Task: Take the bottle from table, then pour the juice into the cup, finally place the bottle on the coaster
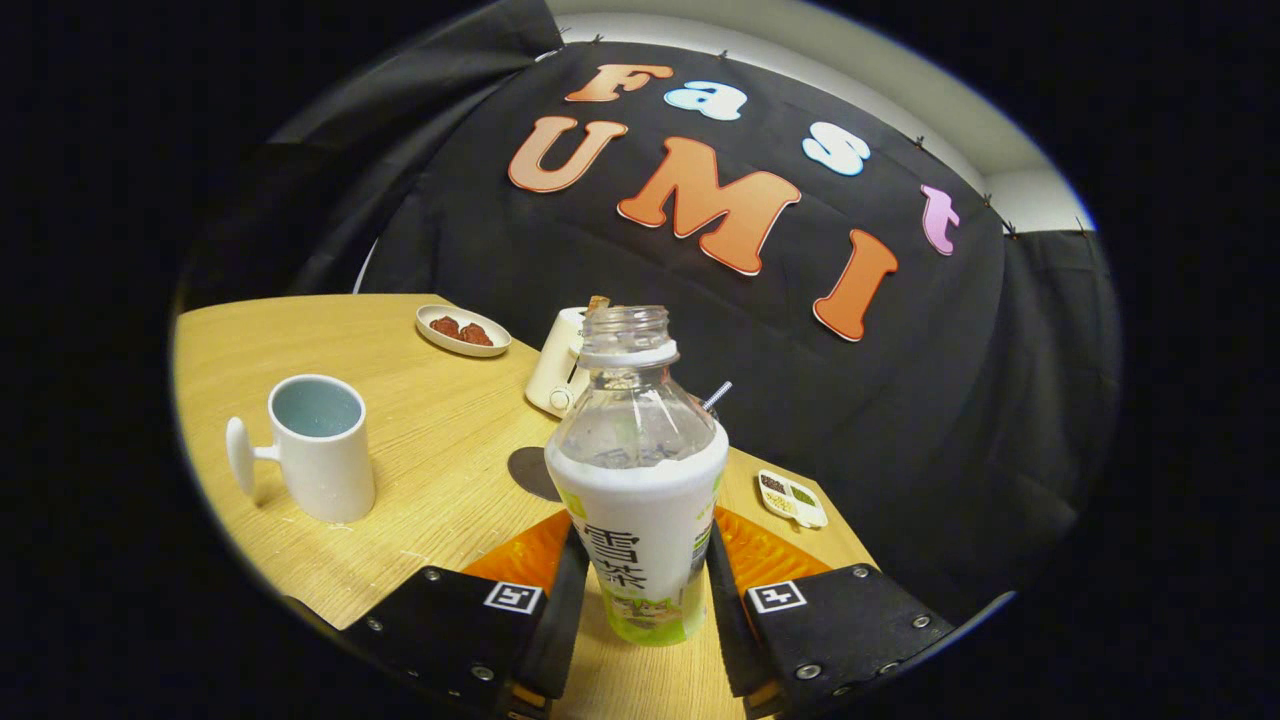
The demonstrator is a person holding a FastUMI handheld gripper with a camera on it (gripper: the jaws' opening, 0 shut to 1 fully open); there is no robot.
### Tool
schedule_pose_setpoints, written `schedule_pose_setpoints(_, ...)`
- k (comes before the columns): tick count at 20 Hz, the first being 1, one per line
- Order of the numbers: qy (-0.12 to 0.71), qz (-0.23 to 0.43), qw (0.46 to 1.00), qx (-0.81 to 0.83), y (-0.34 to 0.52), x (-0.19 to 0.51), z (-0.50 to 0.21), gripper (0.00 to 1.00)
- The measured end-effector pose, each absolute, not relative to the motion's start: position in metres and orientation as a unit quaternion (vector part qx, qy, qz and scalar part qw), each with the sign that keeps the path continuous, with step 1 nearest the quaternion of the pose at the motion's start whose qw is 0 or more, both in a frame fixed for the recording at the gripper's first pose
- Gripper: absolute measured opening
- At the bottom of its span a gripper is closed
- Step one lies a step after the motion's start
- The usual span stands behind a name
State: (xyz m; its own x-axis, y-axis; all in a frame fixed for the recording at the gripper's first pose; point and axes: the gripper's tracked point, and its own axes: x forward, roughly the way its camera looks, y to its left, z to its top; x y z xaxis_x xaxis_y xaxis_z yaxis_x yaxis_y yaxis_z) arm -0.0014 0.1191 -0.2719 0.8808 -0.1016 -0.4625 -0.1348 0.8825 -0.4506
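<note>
the bottle stands uncapped at lower centre of the frame, its labelled body between my jaws, which look clamped on its two sides; whether its base touches the wooden bench i cannot tell. a dark round coaster peeks out just behind it to the left. the white cup sits at the left, well apart, handle outward. a white toaster stands behind the bottle, a small dish with red pieces upper left of it, and a small divided tray lies to the right.

Tool fingers clamped on bottle
</note>
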Motion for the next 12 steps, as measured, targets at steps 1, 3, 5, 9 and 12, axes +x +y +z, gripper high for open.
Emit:
schedule_pose_setpoints(1,0.242,0.008,0.935,-0.259,0.121,0.000,-0.272,0.60)
schedule_pose_setpoints(3,0.229,0.007,0.925,-0.303,0.123,0.004,-0.268,0.60)
schedule_pose_setpoints(5,0.214,0.007,0.912,-0.349,0.125,0.007,-0.263,0.60)
schedule_pose_setpoints(9,0.191,0.016,0.890,-0.413,0.132,0.012,-0.258,0.60)
schedule_pose_setpoints(12,0.169,0.028,0.877,-0.449,0.141,0.016,-0.256,0.60)
